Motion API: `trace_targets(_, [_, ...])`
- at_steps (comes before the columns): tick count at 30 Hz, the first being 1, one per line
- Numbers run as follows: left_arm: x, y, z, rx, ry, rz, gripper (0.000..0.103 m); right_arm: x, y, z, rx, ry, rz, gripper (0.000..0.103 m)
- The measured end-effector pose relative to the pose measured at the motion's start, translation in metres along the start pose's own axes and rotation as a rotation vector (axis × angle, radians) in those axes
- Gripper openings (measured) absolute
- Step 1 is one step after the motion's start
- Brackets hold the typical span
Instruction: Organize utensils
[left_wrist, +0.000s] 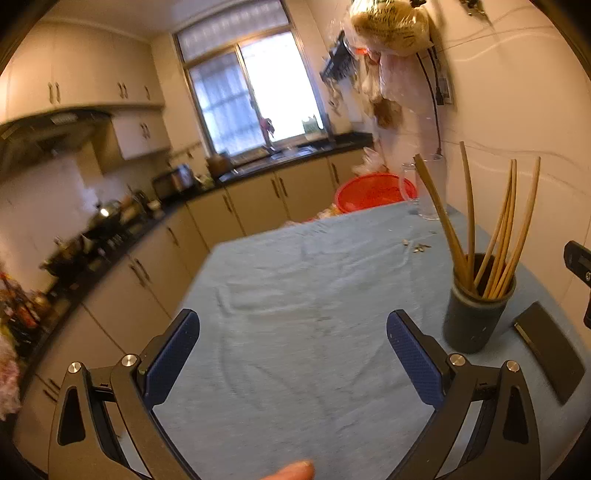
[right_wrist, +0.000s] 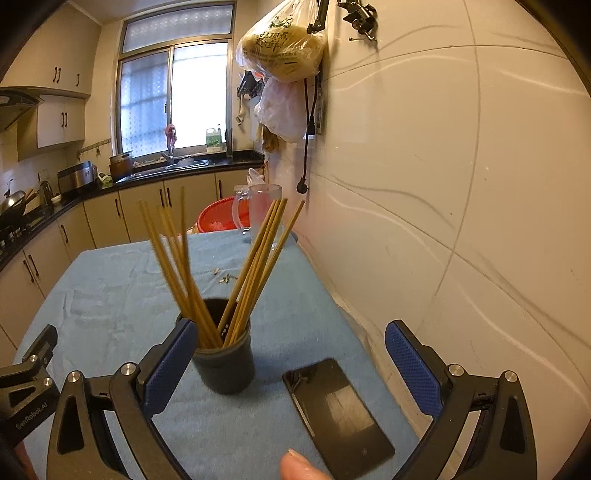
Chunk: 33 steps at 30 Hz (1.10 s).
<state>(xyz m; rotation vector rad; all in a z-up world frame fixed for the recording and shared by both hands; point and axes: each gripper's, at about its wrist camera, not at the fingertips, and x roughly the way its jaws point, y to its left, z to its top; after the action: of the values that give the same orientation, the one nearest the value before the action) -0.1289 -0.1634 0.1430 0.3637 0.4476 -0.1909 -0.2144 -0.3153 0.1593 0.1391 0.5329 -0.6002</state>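
Now both grippers, left (left_wrist: 293, 354) and right (right_wrist: 291, 363), tilted tableward, jaws wide, empty.

left gripper (left_wrist: 293, 338): jaws spread wide, nothing between the blue pads, tilted downward
right gripper (right_wrist: 291, 343): jaws spread wide, pads gripping nothing, tilted downward
fingertip (right_wrist: 301, 466): visible at bottom edge

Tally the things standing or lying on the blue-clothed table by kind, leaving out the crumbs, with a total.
Dark cylindrical cup holding utensils: 1
Long bamboo chopsticks in that cup: 8, as far as the right wrist view shows
Black flat phone: 1
Clear glass handled mug: 1
Total: 11
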Motion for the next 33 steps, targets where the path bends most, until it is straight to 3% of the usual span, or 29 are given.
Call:
trace_targets(13, [-0.056, 0.03, -0.045, -0.108, 0.051, -0.082, 0.101, -0.064, -0.003, -0.063, 0.064, -0.009, -0.027, 0.103])
trace_targets(17, [-0.071, 0.038, -0.056, -0.149, 0.045, -0.09, 0.101, -0.08, 0.0, -0.072, 0.049, -0.056, -0.063, 0.103])
trace_targets(33, [-0.053, 0.036, -0.074, -0.161, 0.119, -0.12, 0.101, -0.066, 0.011, -0.077, 0.045, -0.018, -0.056, 0.103])
